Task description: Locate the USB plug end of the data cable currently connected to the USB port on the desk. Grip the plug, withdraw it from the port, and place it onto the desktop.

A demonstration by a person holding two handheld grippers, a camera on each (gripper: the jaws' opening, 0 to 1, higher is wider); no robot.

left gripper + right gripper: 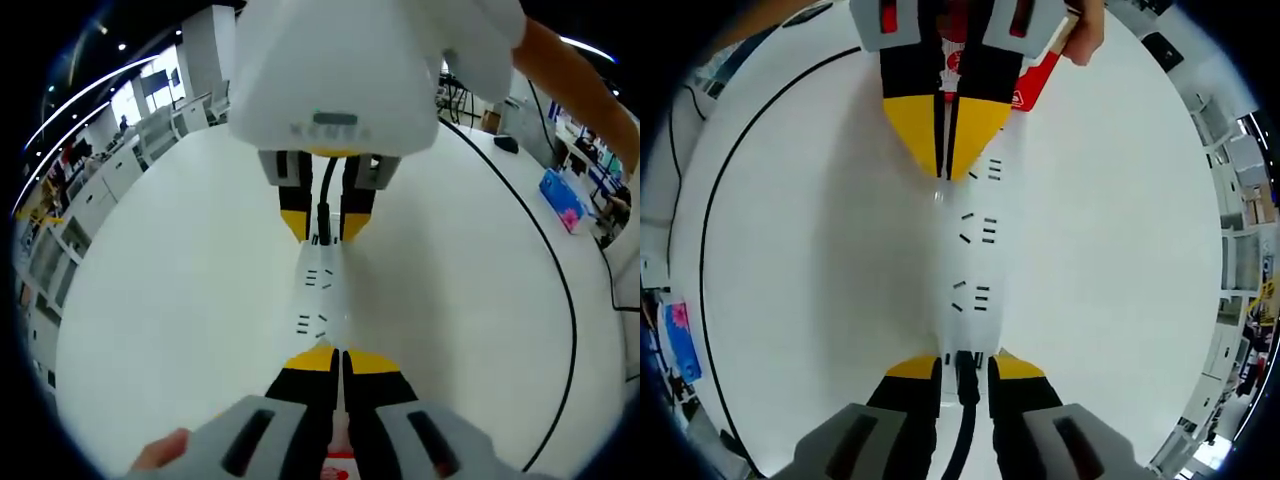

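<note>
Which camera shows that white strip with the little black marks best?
The right gripper view: the white strip lies full-length, three groups of marks, black plug at its near end. The left gripper view shows it foreshortened, two groups clear.

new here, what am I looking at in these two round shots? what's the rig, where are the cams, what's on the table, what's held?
There is no robot. A person holds a two-jaw gripper in each hand, and each gripper carries a fisheye camera looking along its own jaws. Those jaws rise from the bottom of that picture, and the other gripper shows at the top.

The two grippers face each other over a white table. Between them lies a long white strip with small dark slots.

The left gripper has its jaws together at one end of the strip. The right gripper is closed on the black plug at the other end.

A black cable curves across the table. A blue packet sits near the edge.
</note>
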